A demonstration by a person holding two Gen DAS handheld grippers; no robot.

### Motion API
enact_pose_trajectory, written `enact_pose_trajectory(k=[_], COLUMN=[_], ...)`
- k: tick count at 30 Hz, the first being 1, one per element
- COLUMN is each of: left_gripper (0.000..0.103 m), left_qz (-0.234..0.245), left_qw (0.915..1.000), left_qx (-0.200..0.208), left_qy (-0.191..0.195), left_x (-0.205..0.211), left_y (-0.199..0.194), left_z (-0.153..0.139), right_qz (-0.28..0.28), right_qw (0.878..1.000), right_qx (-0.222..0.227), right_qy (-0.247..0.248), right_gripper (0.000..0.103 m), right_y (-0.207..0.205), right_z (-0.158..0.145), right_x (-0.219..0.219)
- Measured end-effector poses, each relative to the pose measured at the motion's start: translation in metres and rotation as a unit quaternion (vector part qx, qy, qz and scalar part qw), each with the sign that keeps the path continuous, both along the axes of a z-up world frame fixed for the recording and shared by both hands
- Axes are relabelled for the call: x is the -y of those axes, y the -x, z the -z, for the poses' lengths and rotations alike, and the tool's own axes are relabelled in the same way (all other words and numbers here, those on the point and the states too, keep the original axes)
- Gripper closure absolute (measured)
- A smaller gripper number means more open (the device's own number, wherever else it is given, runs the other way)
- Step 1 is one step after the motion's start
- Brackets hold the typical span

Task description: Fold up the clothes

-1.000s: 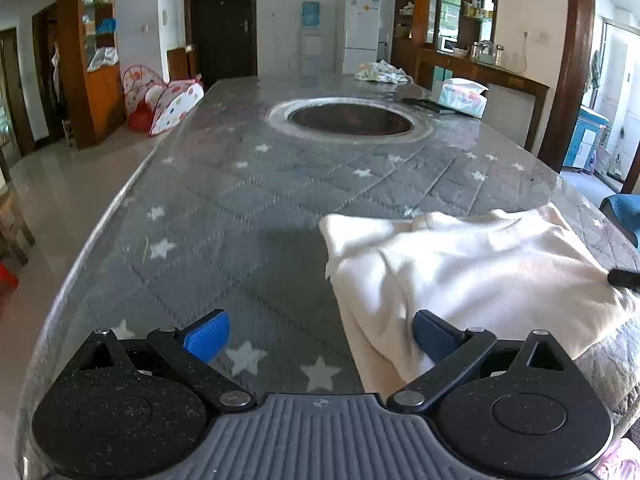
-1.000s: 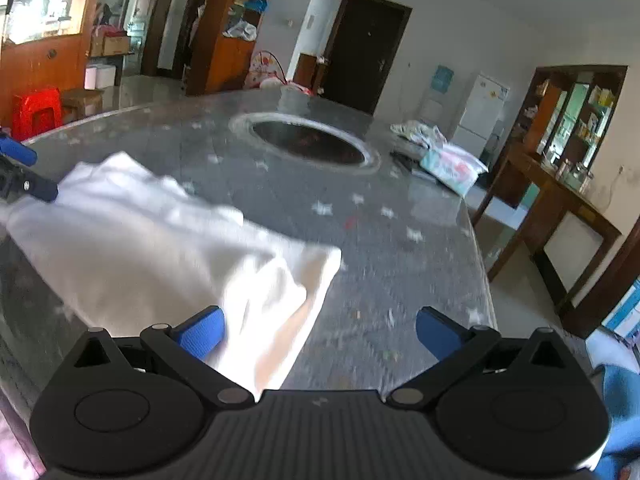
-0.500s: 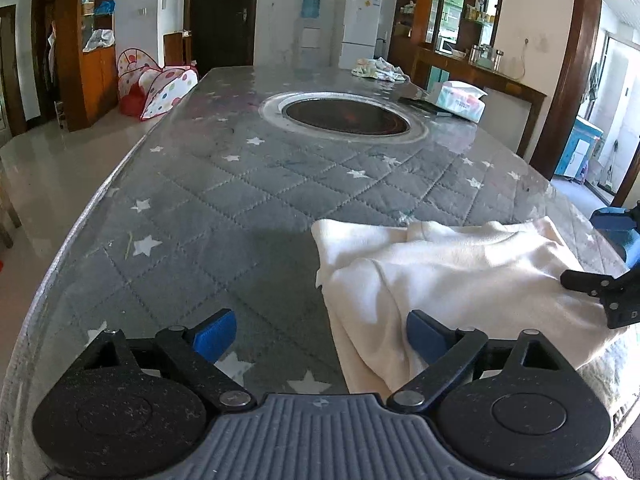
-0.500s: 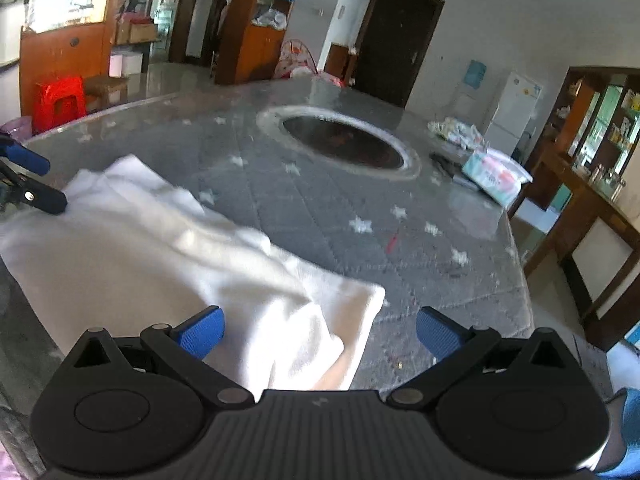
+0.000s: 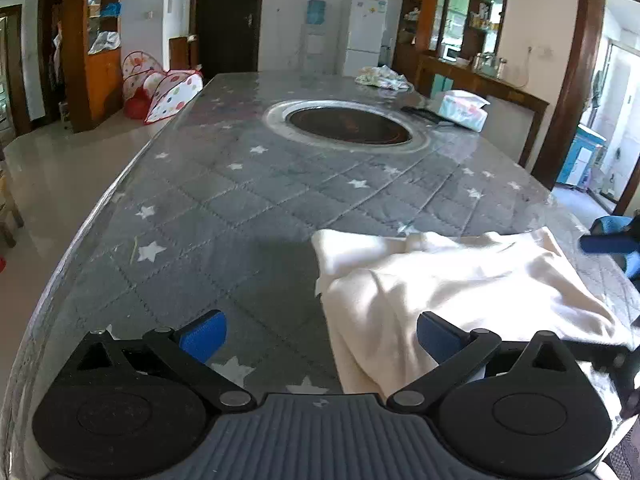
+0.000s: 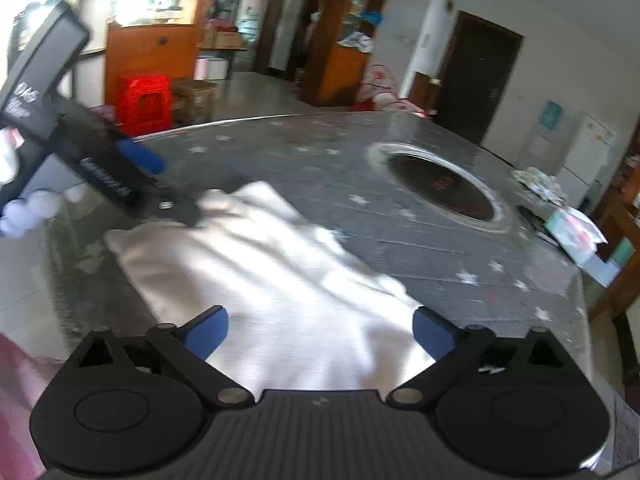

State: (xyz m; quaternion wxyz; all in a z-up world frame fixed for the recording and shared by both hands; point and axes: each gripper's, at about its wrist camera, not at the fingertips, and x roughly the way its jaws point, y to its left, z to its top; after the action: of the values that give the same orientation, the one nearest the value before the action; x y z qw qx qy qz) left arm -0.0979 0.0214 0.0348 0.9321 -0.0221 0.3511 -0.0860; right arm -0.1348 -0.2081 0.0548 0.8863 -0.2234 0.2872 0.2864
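A cream-white garment (image 5: 452, 280) lies partly folded near the front edge of the grey star-quilted table (image 5: 248, 208). My left gripper (image 5: 318, 338) is open and empty, at the garment's left edge, its right finger over the cloth. My right gripper (image 6: 320, 330) is open and empty, hovering just above the garment (image 6: 260, 268) at its right part. The left gripper (image 6: 132, 176) shows in the right wrist view at the cloth's far corner. The right gripper's blue fingertip (image 5: 608, 242) shows at the left wrist view's right edge.
A round dark inset (image 5: 350, 126) sits in the table's middle. A tissue pack (image 5: 462, 108) and crumpled cloth (image 5: 384, 78) lie at the far end. A red stool (image 6: 144, 100) and shelves stand beyond the table's left side.
The right gripper has swung left over the garment, now centred above it. The left gripper has shifted slightly; the garment lies much as before.
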Motion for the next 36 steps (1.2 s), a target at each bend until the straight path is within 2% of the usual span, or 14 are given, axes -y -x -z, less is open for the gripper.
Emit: enact_pose_trajectory(k=[5, 9, 16, 22, 24, 29, 33, 36], left_gripper=[0.0, 0.0, 0.0, 0.0, 0.0, 0.0, 0.0, 0.0], left_qz=[-0.001, -0.02, -0.084, -0.092, -0.091, -0.095, -0.097, -0.097], left_qw=[0.9998, 0.9995, 0.995, 0.9904, 0.9875, 0.9735, 0.9609, 0.9518], left_qx=[0.011, 0.006, -0.018, -0.031, -0.041, -0.072, -0.092, -0.101], left_qy=[0.014, 0.023, 0.051, 0.099, 0.123, 0.195, 0.242, 0.273], left_x=[-0.005, -0.015, -0.038, -0.048, -0.049, -0.056, -0.057, -0.053], left_y=[0.004, 0.004, 0.002, 0.003, 0.002, -0.001, -0.003, -0.006], left_z=[-0.005, -0.006, -0.004, -0.004, -0.003, 0.003, 0.008, 0.009], right_qz=[-0.046, -0.079, -0.135, -0.154, -0.158, -0.162, -0.143, -0.129], right_qw=[0.999, 0.997, 0.99, 0.987, 0.986, 0.986, 0.989, 0.99], right_qx=[-0.007, -0.012, -0.017, -0.014, -0.009, -0.012, -0.027, -0.038], right_qy=[0.006, 0.009, 0.024, 0.043, 0.046, 0.042, 0.002, -0.035], right_gripper=[0.009, 0.015, 0.033, 0.045, 0.047, 0.073, 0.081, 0.082], right_y=[0.012, 0.019, 0.026, 0.025, 0.025, 0.025, 0.018, 0.012], right_z=[0.002, 0.002, 0.006, 0.015, 0.017, 0.02, 0.009, -0.003], right_x=[-0.021, -0.037, -0.069, -0.091, -0.097, -0.103, -0.091, -0.08])
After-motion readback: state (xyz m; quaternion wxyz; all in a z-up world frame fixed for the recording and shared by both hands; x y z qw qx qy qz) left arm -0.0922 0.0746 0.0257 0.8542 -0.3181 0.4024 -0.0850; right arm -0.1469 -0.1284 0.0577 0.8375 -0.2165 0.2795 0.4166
